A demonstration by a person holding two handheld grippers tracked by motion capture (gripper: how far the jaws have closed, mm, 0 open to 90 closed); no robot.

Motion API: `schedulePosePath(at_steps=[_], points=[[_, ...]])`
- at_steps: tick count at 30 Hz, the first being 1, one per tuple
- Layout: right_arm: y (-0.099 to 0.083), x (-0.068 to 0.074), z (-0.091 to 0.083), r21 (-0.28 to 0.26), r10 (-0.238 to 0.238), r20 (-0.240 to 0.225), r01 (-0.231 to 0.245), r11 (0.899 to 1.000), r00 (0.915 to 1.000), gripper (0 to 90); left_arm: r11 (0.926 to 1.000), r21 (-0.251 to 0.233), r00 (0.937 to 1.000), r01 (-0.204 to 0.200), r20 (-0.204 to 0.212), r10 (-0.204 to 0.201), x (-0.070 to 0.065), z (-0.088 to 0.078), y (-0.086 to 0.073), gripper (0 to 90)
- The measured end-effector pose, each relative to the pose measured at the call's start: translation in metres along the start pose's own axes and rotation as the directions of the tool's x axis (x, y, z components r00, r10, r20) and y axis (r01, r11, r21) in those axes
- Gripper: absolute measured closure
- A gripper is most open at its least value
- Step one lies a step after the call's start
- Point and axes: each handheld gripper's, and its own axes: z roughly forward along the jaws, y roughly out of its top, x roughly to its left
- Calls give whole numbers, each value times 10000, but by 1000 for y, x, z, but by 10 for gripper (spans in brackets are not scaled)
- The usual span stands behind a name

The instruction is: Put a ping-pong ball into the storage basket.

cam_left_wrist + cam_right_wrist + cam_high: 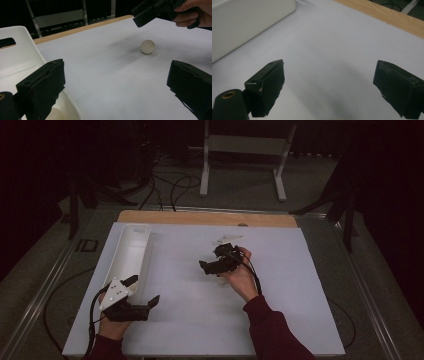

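Note:
A small pale ball [147,46] rests on the white board [190,295], just below and beyond the tip of my right gripper [143,17] as the left gripper view shows it. My right gripper [211,259] hovers over the middle of the board, open, with bare board between its jaws [329,87]. My left gripper [144,290] is at the near left, beside the near end of the long white tray [131,251]. It stands open and holds nothing [117,85]. One of its jaws hangs over the tray's rim.
A pale flat item [227,240] lies on the board behind the right gripper. A wooden strip [200,217] runs along the far edge. Cables and a white stand [245,150] are on the floor beyond.

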Motion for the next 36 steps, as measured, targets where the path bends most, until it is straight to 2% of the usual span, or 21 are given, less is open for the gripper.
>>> schedulePosePath(at_steps=[8,19,36], points=[[-11,-4,3,311,-64,214,57,9995,9998,97,10000,4,10000,-3,1,3,0,0,0,23],[-29,-10,5,859,145,252,-166,9962,9996,97,10000,23,10000,-21,-17,21,0,0,0,23],[-41,-4,8,1346,-93,405,37,9909,9991,104,10000,31,10000,-25,-14,25,0,0,0,23]])
